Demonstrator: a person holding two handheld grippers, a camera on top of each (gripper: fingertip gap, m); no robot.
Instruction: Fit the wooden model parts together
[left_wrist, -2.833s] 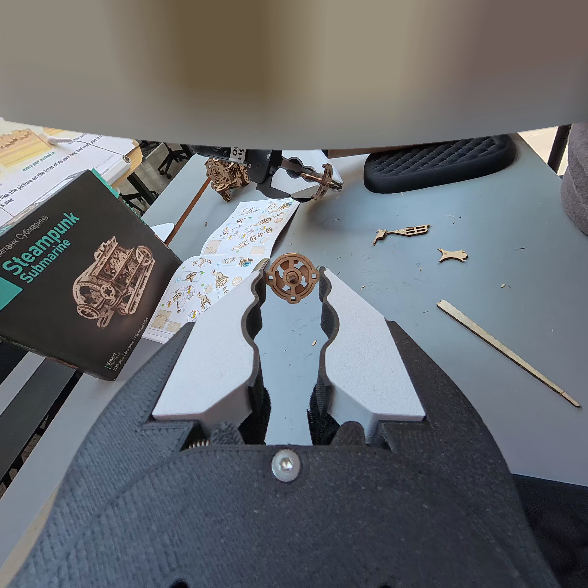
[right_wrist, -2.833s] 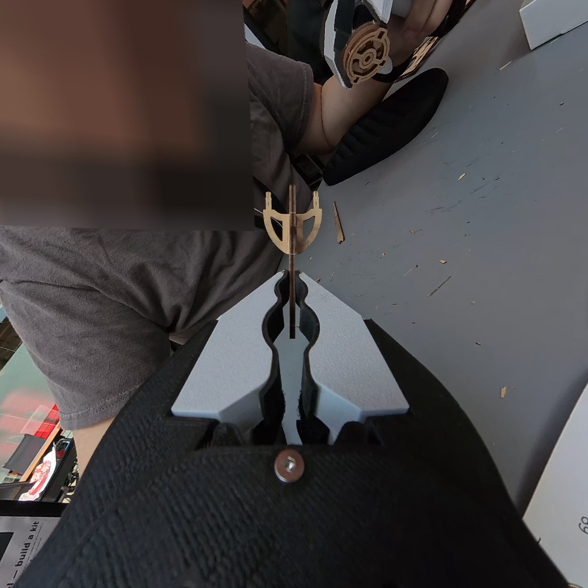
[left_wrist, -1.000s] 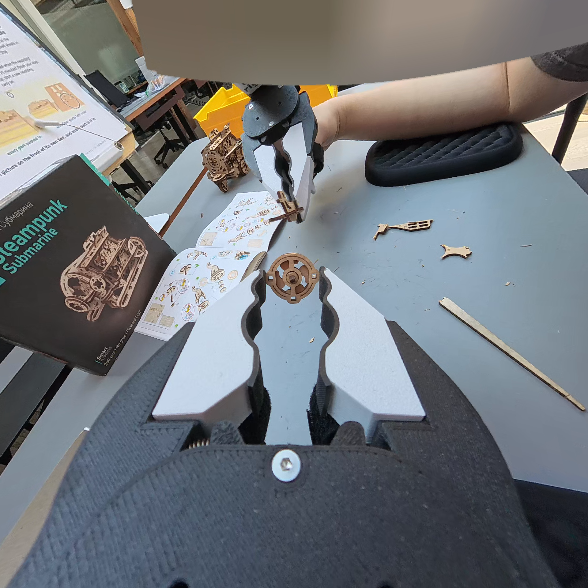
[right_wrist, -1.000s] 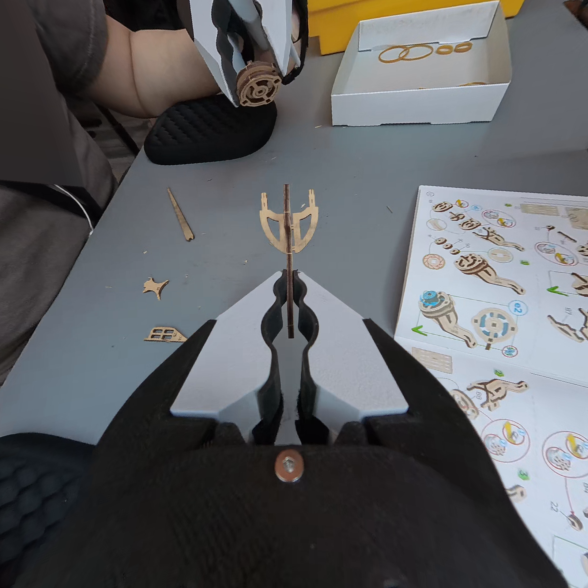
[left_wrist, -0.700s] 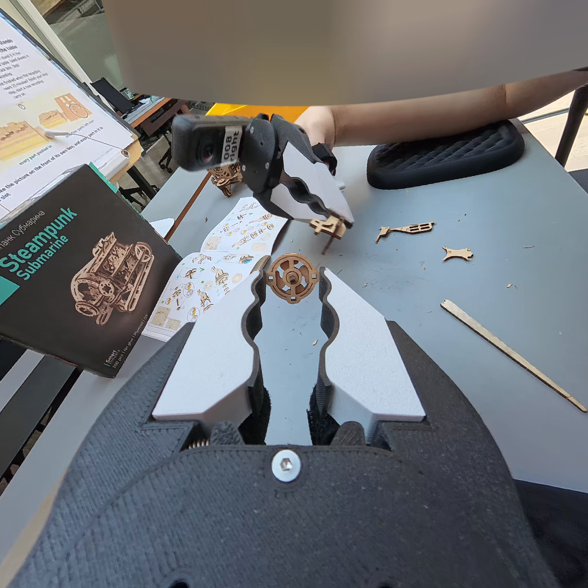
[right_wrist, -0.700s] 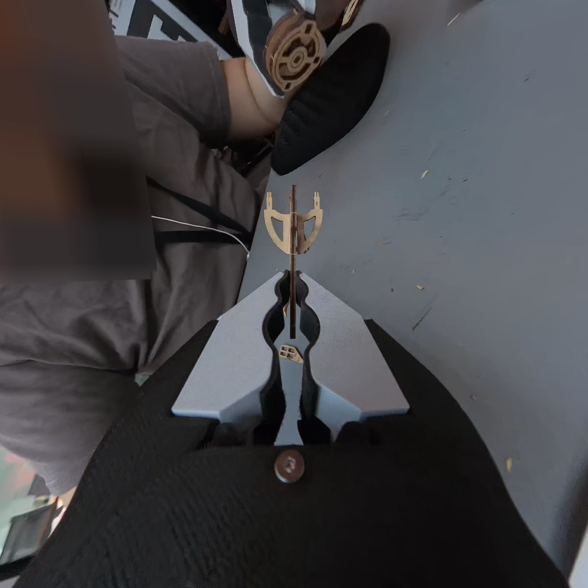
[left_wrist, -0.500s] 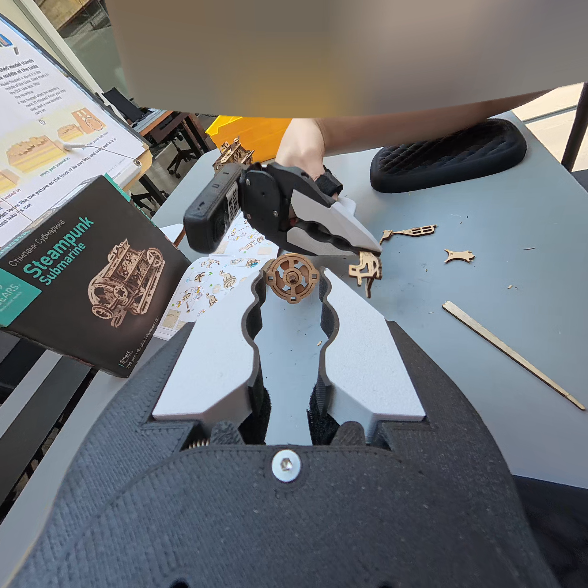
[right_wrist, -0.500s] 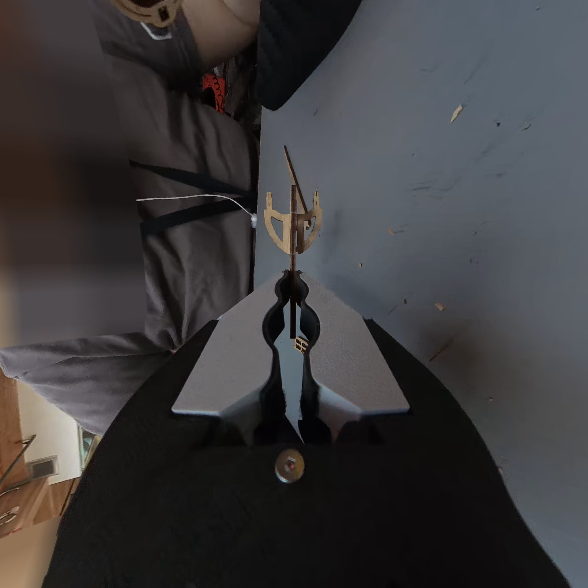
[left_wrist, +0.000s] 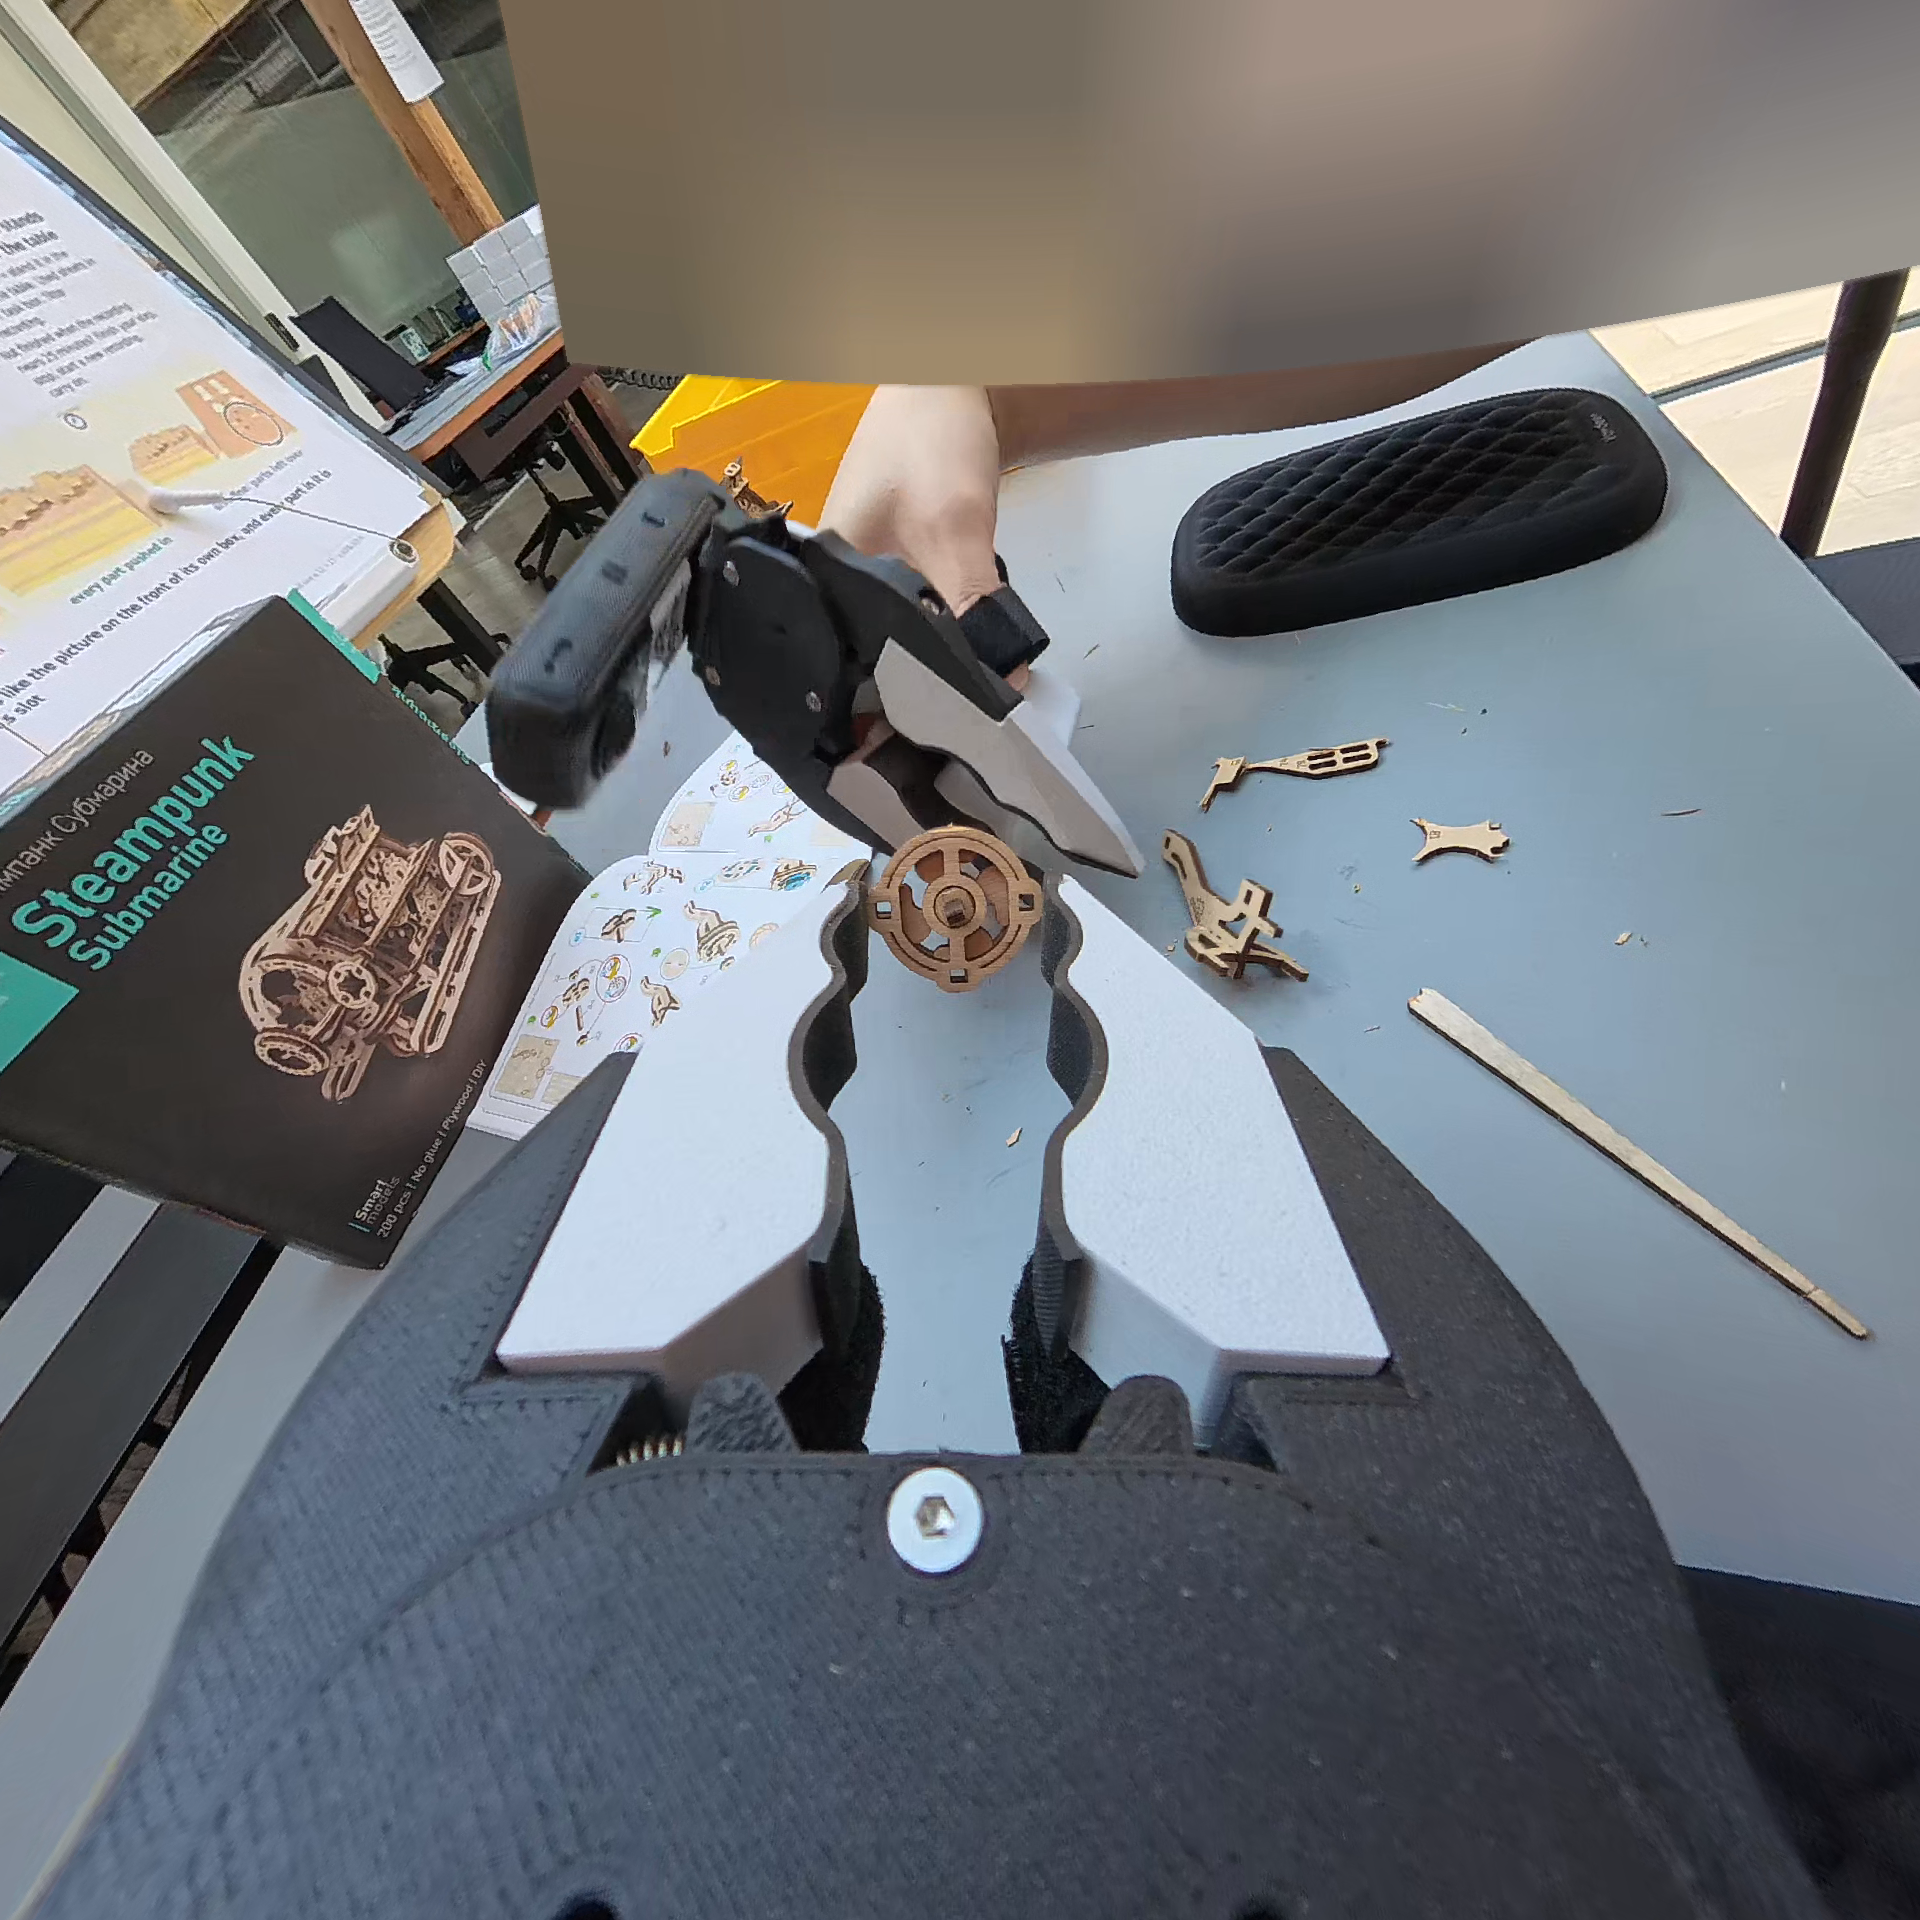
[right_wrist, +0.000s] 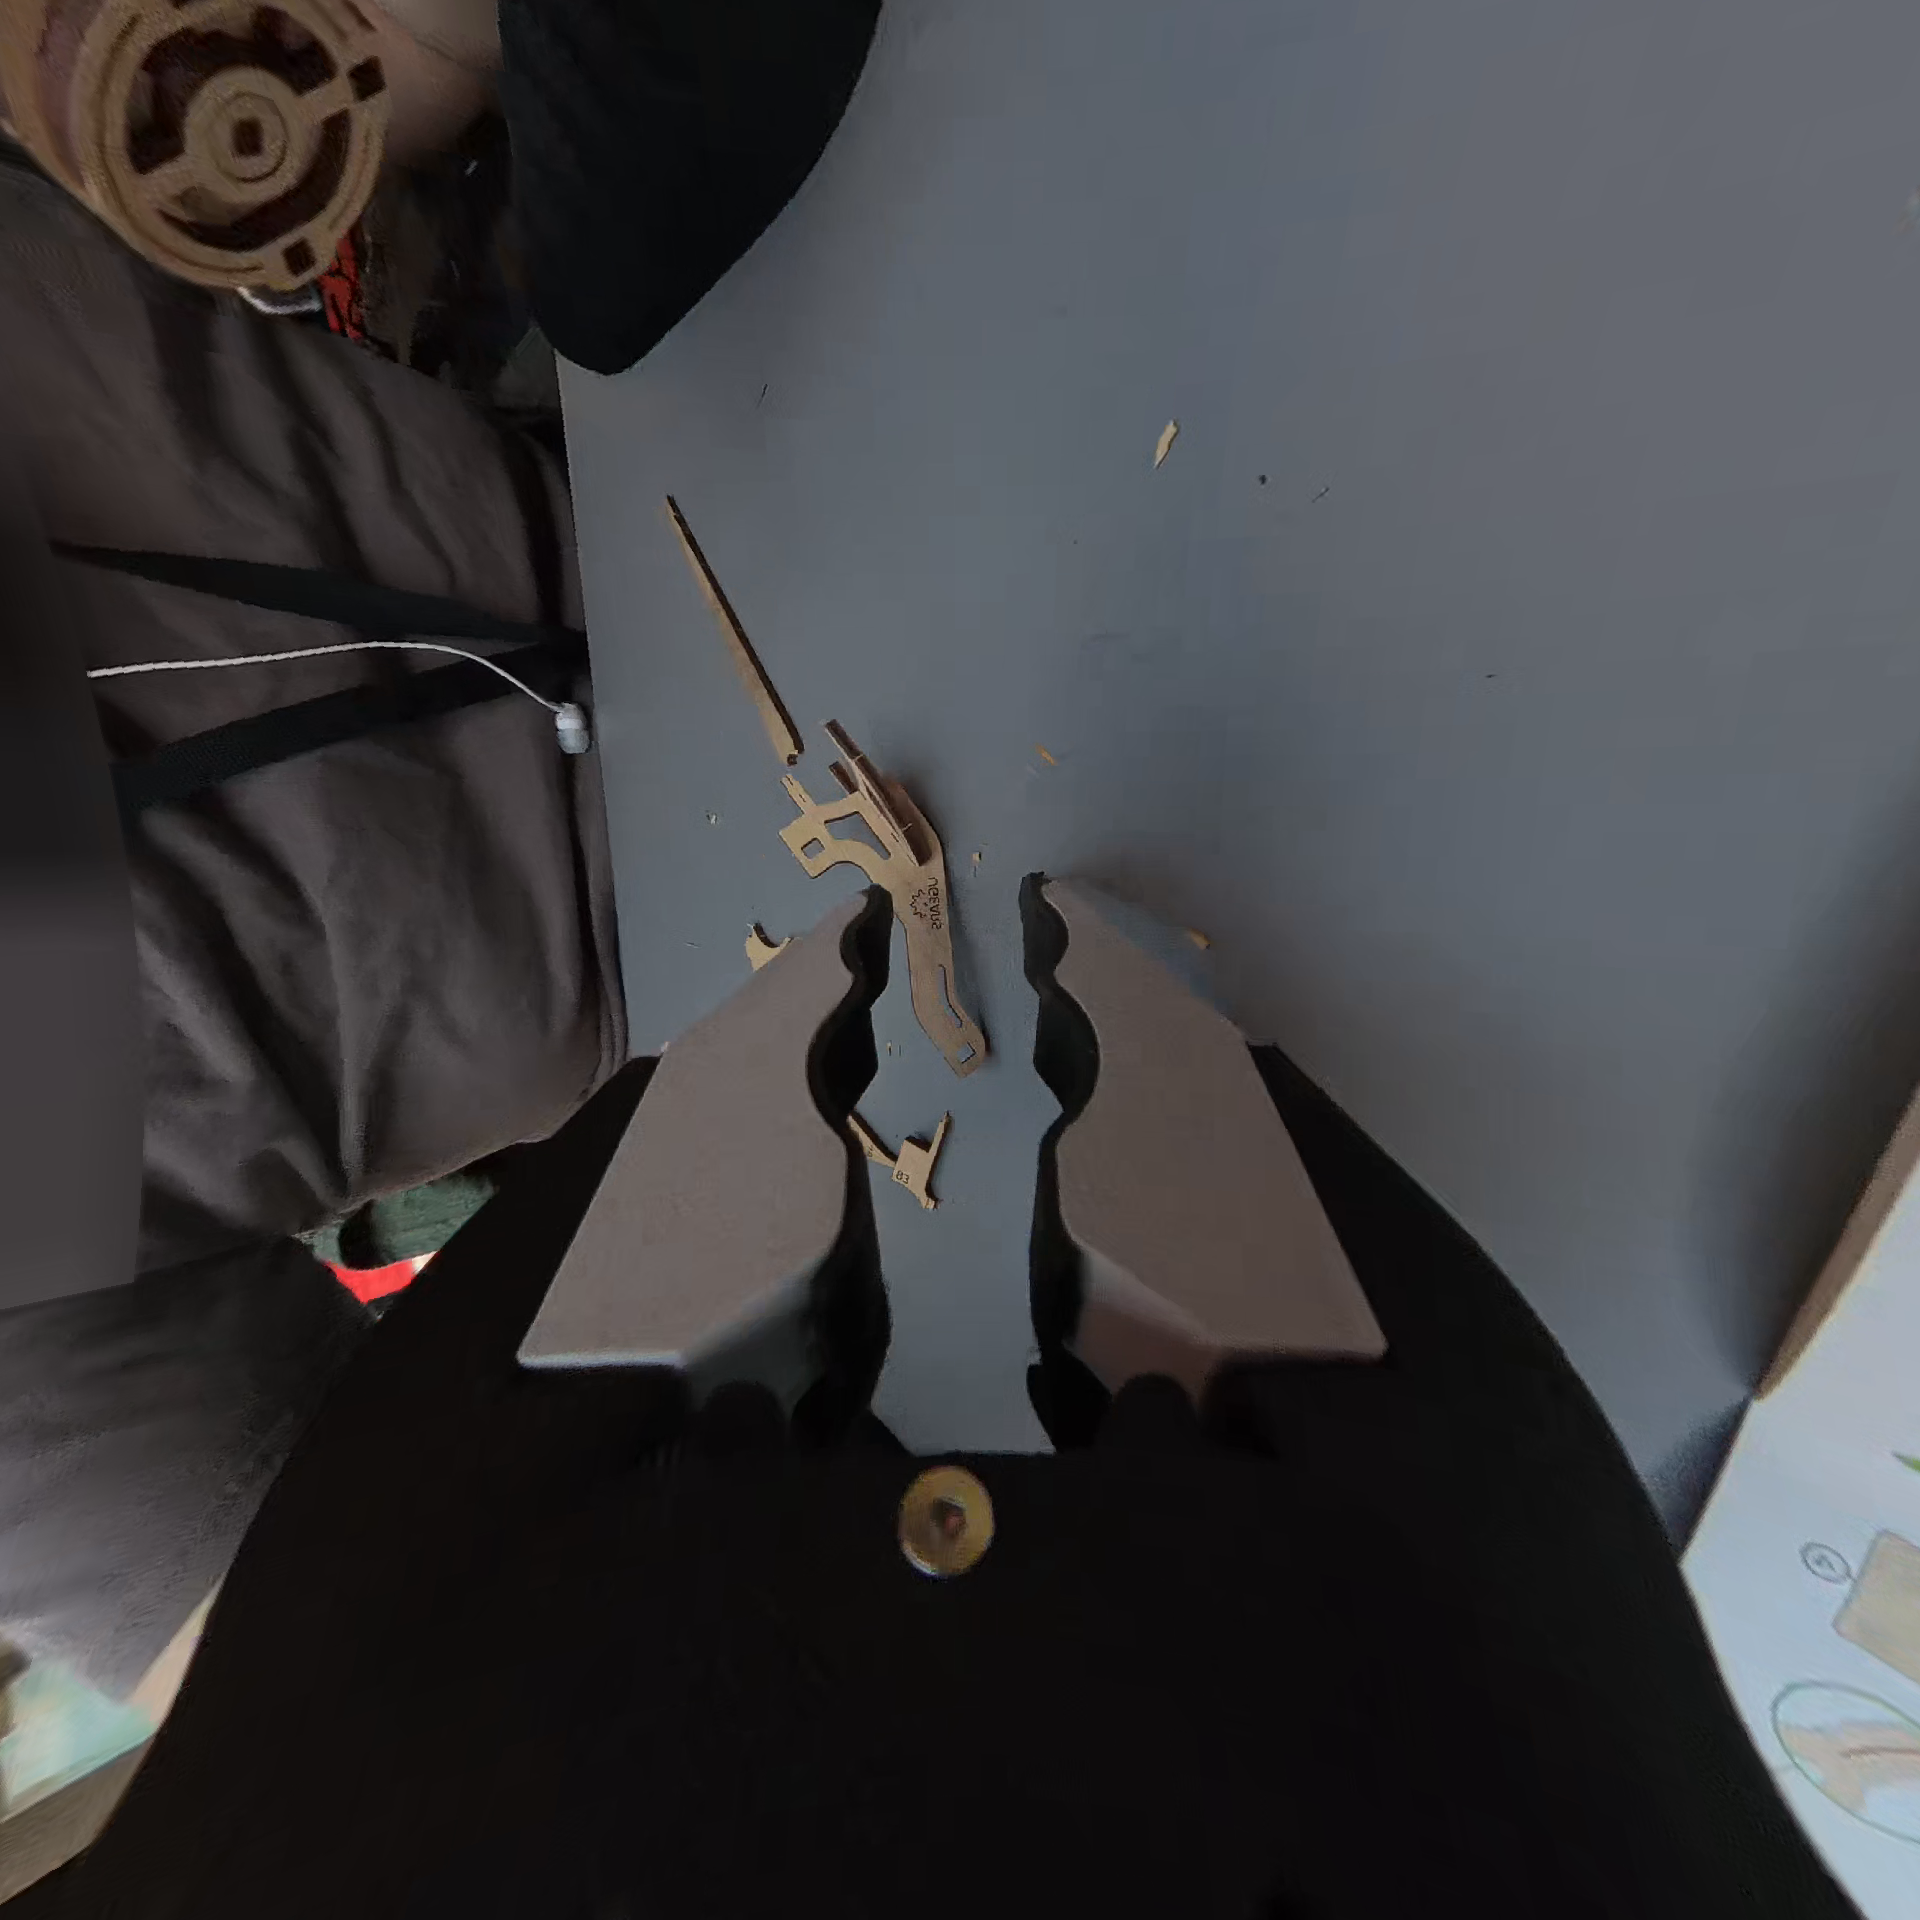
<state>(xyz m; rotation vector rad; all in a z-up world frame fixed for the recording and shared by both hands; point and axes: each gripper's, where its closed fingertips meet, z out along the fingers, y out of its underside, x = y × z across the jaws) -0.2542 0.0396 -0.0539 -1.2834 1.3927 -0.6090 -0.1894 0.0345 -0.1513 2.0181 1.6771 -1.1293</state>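
Wooden wheel (left_wrist: 954, 908) is pinched in the left gripper (left_wrist: 951, 935); the right gripper (right_wrist: 951, 904) hangs open, empty, directly above the bracket piece (right_wrist: 902, 894) lying flat lengthwise.

Round spoked wooden wheel part (left_wrist: 954, 907): light brown, face toward the camera, held off the table between the left gripper's (left_wrist: 952, 902) fingertips.
Flat curved wooden bracket assembly (left_wrist: 1226, 922): pale plywood with a cross-piece, lying on the grey table just right of the wheel.
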